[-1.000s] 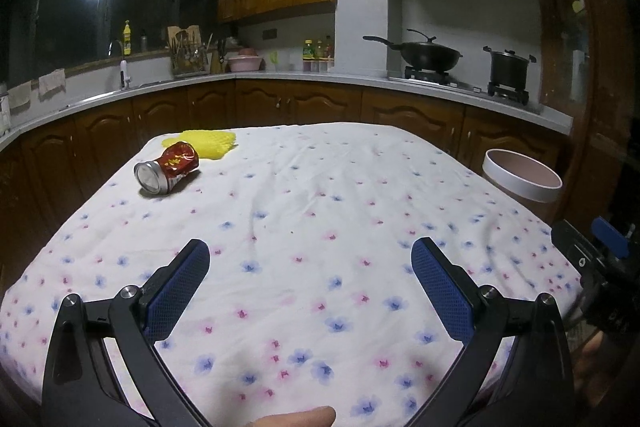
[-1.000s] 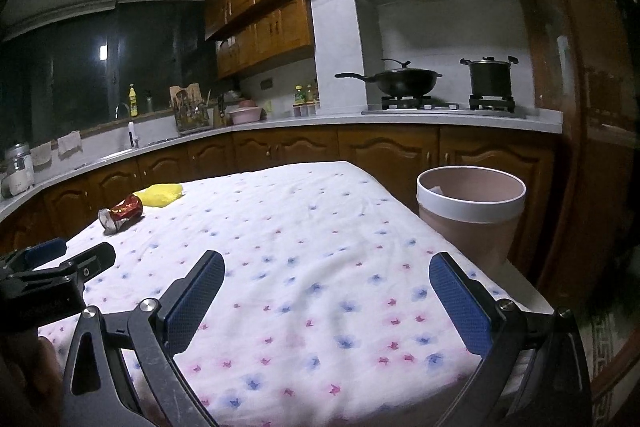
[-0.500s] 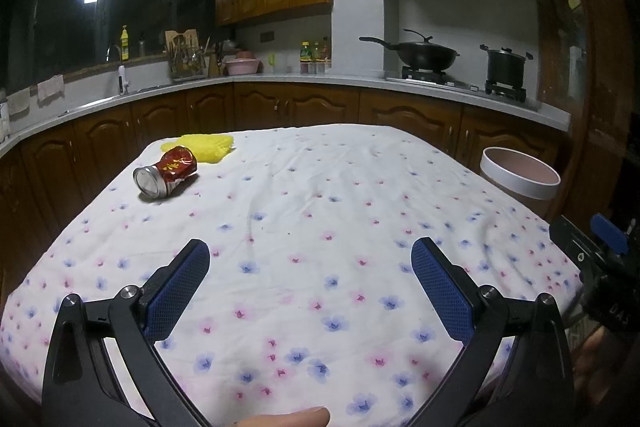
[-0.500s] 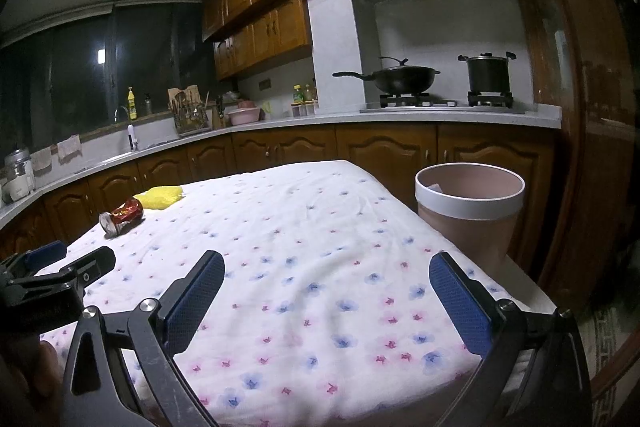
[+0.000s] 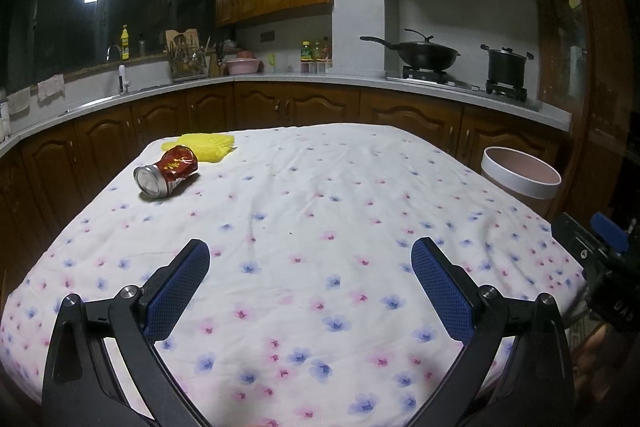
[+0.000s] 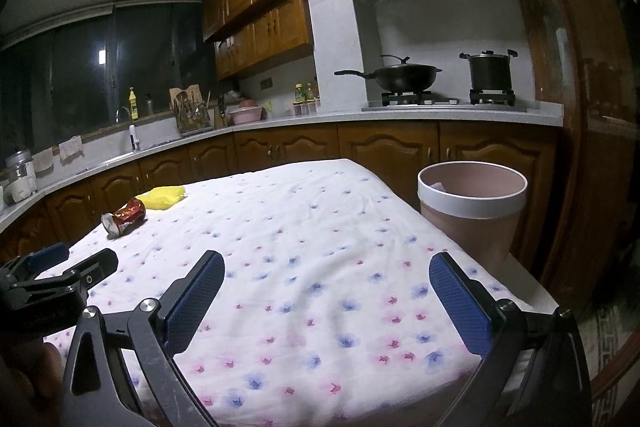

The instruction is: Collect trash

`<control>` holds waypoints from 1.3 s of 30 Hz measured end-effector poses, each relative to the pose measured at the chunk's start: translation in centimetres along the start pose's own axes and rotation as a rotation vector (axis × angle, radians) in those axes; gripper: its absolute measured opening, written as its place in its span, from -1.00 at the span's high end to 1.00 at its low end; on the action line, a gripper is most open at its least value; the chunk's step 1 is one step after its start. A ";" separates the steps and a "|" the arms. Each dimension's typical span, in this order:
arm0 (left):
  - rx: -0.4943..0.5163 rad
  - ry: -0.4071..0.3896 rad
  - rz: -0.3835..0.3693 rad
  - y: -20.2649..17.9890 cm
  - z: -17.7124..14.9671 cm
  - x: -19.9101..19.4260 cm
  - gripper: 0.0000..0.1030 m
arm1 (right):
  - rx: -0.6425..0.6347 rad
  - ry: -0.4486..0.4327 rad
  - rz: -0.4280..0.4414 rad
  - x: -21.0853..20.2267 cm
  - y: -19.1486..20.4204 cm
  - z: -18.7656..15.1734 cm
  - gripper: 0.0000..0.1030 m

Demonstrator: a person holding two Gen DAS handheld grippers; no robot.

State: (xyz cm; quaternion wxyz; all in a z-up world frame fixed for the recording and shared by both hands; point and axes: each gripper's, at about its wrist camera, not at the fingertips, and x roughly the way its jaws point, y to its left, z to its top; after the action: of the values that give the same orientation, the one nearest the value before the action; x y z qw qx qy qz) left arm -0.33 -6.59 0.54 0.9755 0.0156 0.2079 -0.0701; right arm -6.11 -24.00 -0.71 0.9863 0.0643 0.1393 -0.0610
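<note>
In the upper left of the left wrist view, a crushed red can [image 5: 167, 175] lies on its side on the flowered tablecloth [image 5: 320, 211], touching a yellow net wrapper [image 5: 210, 145]. The pink bin [image 6: 472, 215] stands at the right of the right wrist view, beside the table; something pale shows inside it. Both the left gripper [image 5: 310, 269] and the right gripper [image 6: 326, 281] are spread wide and hold nothing, so I judge the step is reaching for the can, which calls for a long move forward and to the left.

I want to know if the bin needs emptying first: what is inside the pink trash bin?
In the right wrist view the trash bin shows a pale scrap just inside its near-left rim. The rim hides the lower inside and the bottom.
</note>
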 end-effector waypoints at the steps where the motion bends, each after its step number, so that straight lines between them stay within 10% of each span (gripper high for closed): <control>1: 0.002 0.001 -0.003 0.0 0.0 0.0 -1.00 | 0.000 0.000 0.001 0.0 0.0 0.0 -1.00; 39: -0.004 0.008 -0.023 0.0 0.5 0.5 -1.00 | 0.005 0.015 0.003 0.2 0.3 0.6 -1.00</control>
State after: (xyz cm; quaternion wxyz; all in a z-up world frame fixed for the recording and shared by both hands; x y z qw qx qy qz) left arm 0.32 -6.64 0.75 0.9738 0.0116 0.2122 -0.0811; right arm -5.70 -23.81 -0.19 0.9851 0.0677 0.1464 -0.0592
